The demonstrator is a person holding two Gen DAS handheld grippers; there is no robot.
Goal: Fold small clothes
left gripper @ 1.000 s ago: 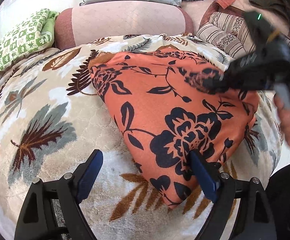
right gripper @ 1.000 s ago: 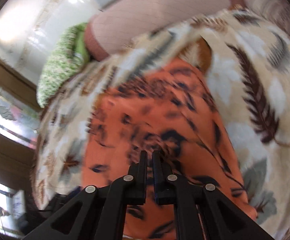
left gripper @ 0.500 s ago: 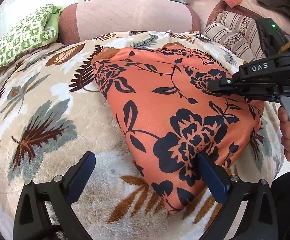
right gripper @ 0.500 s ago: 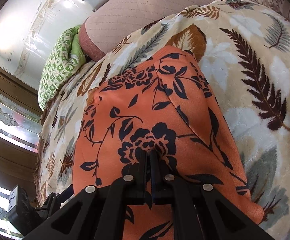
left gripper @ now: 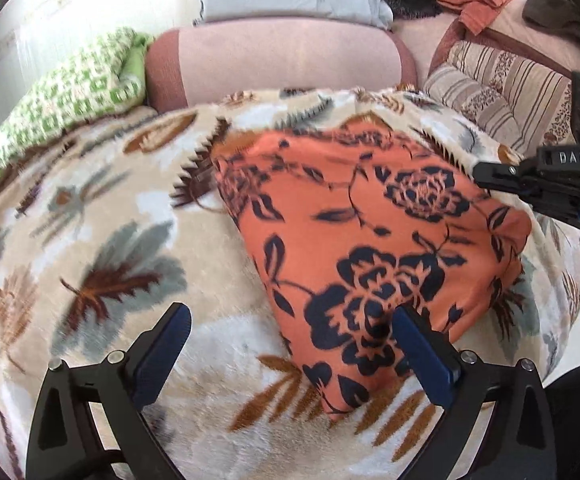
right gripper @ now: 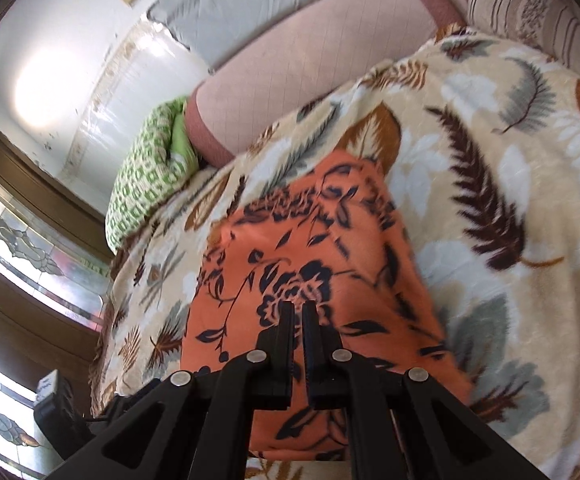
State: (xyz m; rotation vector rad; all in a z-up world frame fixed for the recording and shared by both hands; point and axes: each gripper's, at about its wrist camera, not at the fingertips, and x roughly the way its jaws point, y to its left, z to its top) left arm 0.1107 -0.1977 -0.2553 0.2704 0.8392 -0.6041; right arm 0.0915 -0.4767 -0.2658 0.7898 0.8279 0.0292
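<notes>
A thin orange cloth with dark blue flowers (left gripper: 370, 248) lies folded flat on my fuzzy cream blanket with leaf shapes (left gripper: 102, 248). Its long side runs away from me, toward the pink padded cushion (left gripper: 282, 60). My left gripper (left gripper: 290, 344) has just opened wide, with one cloth corner between its fingers. My right gripper (right gripper: 298, 316) is pinched almost closed above the cloth, holding nothing. Its arms hide the near edge.

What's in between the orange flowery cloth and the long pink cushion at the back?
Only the leaf-print blanket: in the left wrist view a strip of it separates the orange floral cloth from the pink bolster.
</notes>
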